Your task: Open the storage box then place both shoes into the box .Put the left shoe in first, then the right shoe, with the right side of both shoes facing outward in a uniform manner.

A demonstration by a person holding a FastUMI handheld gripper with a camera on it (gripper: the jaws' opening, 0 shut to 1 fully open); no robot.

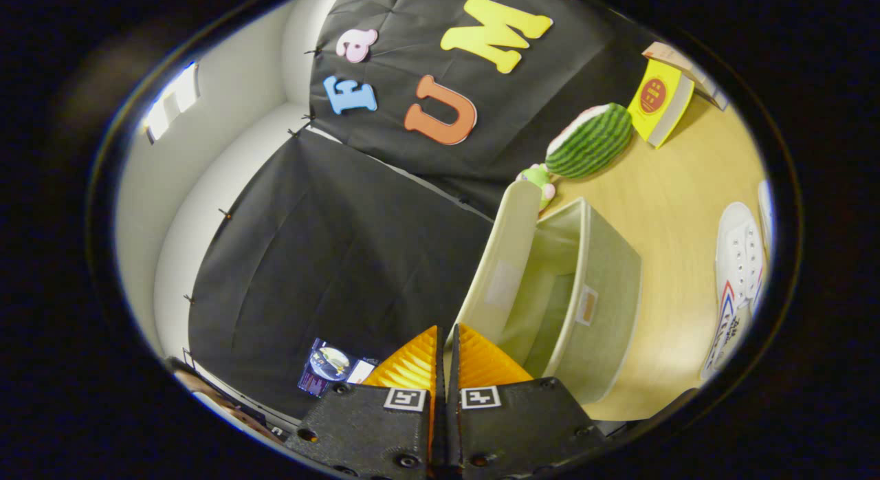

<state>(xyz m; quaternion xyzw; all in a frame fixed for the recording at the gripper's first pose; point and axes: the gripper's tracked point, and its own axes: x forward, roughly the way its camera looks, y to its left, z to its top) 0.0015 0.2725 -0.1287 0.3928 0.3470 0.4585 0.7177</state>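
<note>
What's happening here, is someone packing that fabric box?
A person is working a hand-held gripper whose two fingers are closed on the edge of the storage box's lid, holding the lid flipped up. The storage box stands open on the wooden table and what shows of its inside looks empty. A white shoe lies on the table beyond the box, not yet packed. A watermelon plush and a yellow book sit farther back.

Open beige box (591, 294); white shoes (739, 274) beside
</note>
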